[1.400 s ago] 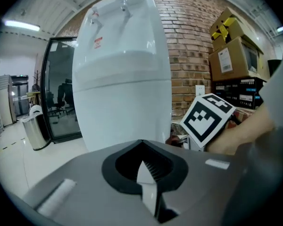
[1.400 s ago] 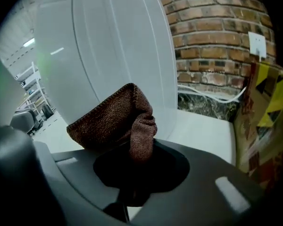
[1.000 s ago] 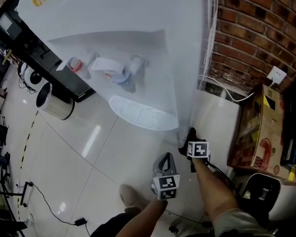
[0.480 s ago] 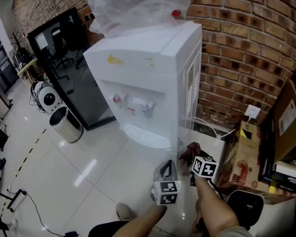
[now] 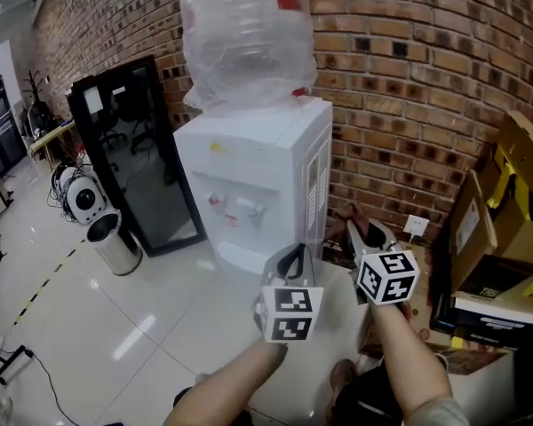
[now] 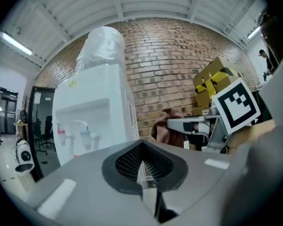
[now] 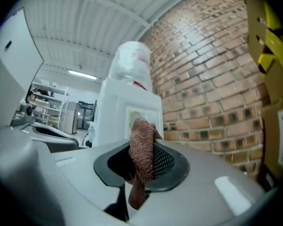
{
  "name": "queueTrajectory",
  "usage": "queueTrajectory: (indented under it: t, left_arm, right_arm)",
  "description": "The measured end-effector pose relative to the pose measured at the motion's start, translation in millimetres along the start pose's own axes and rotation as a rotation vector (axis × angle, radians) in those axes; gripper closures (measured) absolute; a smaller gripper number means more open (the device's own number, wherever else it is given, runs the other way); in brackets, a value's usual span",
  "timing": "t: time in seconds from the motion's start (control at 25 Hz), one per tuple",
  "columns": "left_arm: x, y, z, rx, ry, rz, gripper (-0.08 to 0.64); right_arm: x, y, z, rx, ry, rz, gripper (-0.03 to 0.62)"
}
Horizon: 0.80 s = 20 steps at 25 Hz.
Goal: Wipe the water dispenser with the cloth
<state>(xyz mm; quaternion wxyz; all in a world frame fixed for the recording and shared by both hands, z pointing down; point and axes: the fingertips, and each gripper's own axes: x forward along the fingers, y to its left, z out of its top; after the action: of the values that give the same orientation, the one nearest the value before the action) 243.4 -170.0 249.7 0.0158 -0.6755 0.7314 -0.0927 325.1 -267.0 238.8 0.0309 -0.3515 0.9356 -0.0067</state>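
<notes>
Brown cloth [image 7: 141, 145] clamped, apart from dispenser [image 5: 249, 167]

Water dispenser [image 5: 249, 162]: white; one red tap [image 6: 61, 134], one blue tap [image 6: 86, 136]. Bottle [image 5: 244, 34]: clear, red label. Cloth [image 7: 142, 161]: brown, nubbly weave. Wall [image 5: 409, 87]: red-brown brick, pale mortar. Floor [image 5: 115, 318]: glossy white tile. My left gripper [image 5: 291, 257] and right gripper [image 5: 370, 235]: grey, black mesh pads [image 6: 127, 161], cubes checked black-and-white.

The glossy white tiled floor [image 5: 133, 318] carries the water dispenser [image 5: 249, 185], which stands against the brick wall [image 5: 391, 105]. A black-framed glass panel [image 5: 138, 162] stands just beside it. A metal bin [image 5: 115, 247] sits before the panel, and a round white appliance [image 5: 82, 198] is near the bin.
</notes>
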Motion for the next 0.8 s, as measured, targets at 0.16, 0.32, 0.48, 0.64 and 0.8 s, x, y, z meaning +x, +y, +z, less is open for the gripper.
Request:
queueTrajectory:
  t: [0.16,0.32,0.48,0.64,0.8]
  left_arm:
    - [-3.4,12.7,66.0,0.03,-0.078,0.028,0.56]
    - [-8.6,31.4,113.8,0.054,-0.127,0.081,0.56]
    - [-9.2,50.3,146.1,0.085,-0.152,0.131,0.56]
    - [-11.7,64.7,159.7,0.082,-0.152,0.15,0.56]
    - [-11.4,68.2,164.6,0.11,-0.149,0.159,0.56]
  right_arm:
    - [6.2,10.6,95.0,-0.074,-0.122,0.069,0.513]
    - [26.6,20.4,166.3,-0.111,-0.222,0.099,0.514]
    - [60.8,29.3,212.3,-0.18,-0.228,0.113,0.514]
    - [92.3,44.7,242.0,-0.217,-0.226,0.124,0.514]
    - [118.2,60.7,244.4,-0.289,-0.161,0.134,0.514]
